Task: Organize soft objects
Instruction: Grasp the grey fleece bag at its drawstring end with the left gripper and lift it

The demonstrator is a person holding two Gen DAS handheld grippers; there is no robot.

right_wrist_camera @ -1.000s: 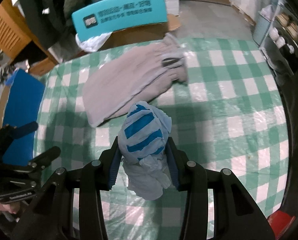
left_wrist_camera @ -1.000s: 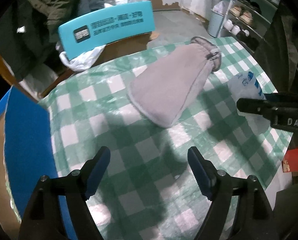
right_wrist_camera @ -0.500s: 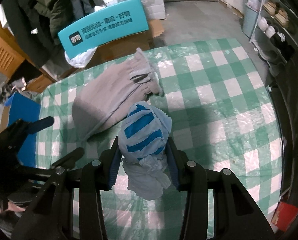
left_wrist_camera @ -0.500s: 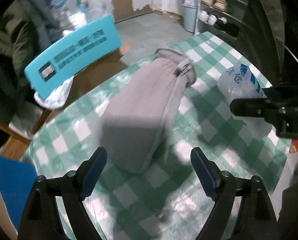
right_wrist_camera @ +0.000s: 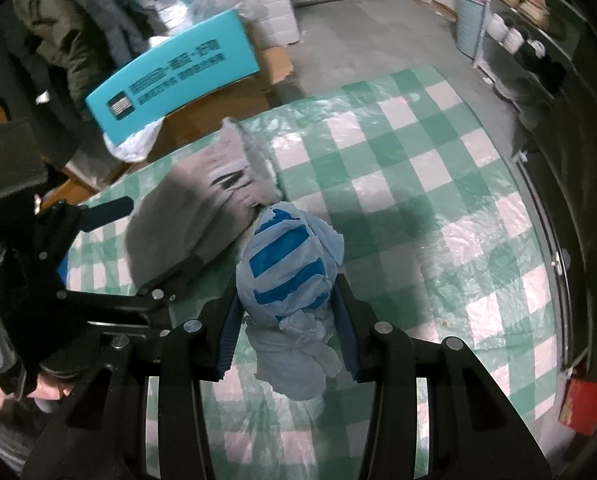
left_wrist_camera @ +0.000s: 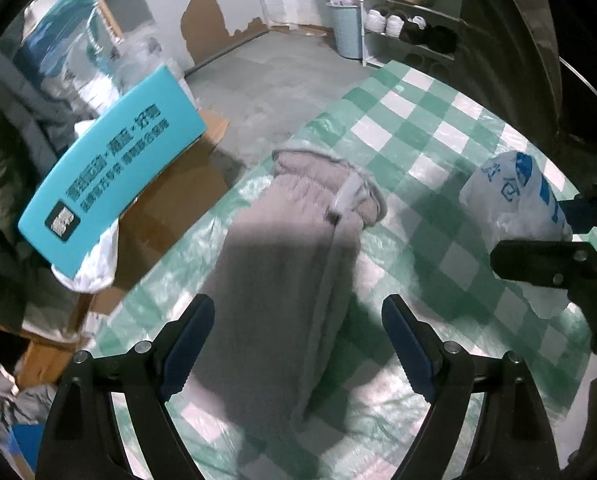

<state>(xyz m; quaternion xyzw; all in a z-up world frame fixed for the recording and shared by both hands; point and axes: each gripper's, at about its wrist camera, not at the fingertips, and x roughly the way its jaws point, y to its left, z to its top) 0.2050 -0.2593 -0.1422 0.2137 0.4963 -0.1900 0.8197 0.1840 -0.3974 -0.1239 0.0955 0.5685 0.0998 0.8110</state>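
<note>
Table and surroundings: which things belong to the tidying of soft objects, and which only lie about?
For the job:
grey drawstring pouch
blue-and-white plastic bag, held in right gripper
left gripper, open

Lying about:
teal sign
cardboard box
shoe rack

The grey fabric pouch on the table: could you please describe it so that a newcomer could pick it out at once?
Start at the green-and-white checked tablecloth. Near its far edge, by the teal sign, lies a long, flat grey fleece pouch with a gathered mouth, between the open left gripper's fingers. Unlike the crumpled white-and-blue plastic bag clamped in the right gripper, it is plain and matte.
</note>
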